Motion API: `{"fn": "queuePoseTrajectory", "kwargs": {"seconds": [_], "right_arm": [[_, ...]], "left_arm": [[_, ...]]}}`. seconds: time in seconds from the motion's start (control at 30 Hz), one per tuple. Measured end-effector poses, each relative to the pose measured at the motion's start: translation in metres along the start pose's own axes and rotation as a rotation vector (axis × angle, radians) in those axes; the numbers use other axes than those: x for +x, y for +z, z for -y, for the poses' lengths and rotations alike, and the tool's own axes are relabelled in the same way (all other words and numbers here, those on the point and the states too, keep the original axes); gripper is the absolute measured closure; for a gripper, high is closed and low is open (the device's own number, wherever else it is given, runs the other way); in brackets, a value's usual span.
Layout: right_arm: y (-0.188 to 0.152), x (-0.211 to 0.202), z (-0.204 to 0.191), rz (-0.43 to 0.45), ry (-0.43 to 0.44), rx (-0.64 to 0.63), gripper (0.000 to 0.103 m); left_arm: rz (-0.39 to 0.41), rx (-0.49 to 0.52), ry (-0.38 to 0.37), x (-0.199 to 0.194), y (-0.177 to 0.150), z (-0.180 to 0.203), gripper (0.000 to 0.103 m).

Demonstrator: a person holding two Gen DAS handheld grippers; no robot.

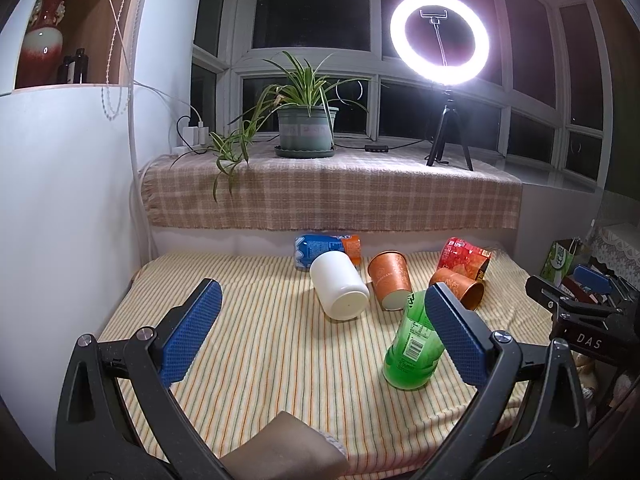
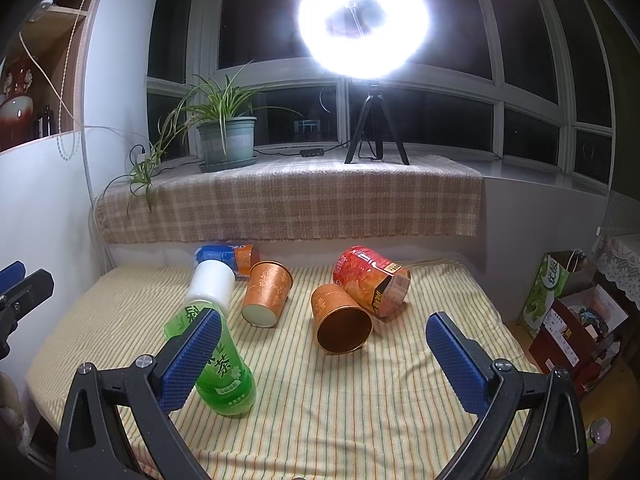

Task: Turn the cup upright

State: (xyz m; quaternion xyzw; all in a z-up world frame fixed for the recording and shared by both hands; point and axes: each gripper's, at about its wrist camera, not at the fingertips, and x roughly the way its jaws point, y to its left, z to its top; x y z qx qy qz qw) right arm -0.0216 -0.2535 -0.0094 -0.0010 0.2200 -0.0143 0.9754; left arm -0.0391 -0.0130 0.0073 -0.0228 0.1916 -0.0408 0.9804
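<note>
Several cups lie on their sides on a striped cloth [image 1: 260,360]. A white cup [image 1: 338,286] shows its base to the left wrist view; it also shows in the right wrist view [image 2: 211,284]. Two orange paper cups lie nearby, one [image 1: 390,278] [image 2: 266,294] base toward me, the other [image 1: 460,284] [image 2: 340,324] mouth toward me. A green cup [image 1: 412,344] [image 2: 224,372] lies closest. A red cup [image 1: 464,258] [image 2: 372,280] and a blue cup [image 1: 326,248] [image 2: 228,258] lie at the back. My left gripper [image 1: 324,332] is open, above the cloth. My right gripper [image 2: 324,358] is open, before the orange cup.
A checked cloth covers the windowsill [image 1: 332,196] behind, with a potted plant [image 1: 306,130] and a ring light on a tripod [image 1: 440,40]. A white wall [image 1: 60,220] stands at left. Boxes and a green bag [image 2: 548,296] stand right of the table.
</note>
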Motion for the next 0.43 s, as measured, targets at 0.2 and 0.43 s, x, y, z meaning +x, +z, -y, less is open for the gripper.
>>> {"fn": "queuePoseTrajectory", "kwargs": {"seconds": [0.2, 0.43], "right_arm": [[-0.0010, 0.0005, -0.0025, 0.001, 0.004, -0.002, 0.000], [-0.0025, -0.0007, -0.0044, -0.002, 0.007, 0.003, 0.000]], "left_arm": [[0.003, 0.001, 0.008, -0.0007, 0.0004, 0.0005, 0.000], [0.001, 0.006, 0.010, 0.0012, 0.0014, -0.0019, 0.000]]}}
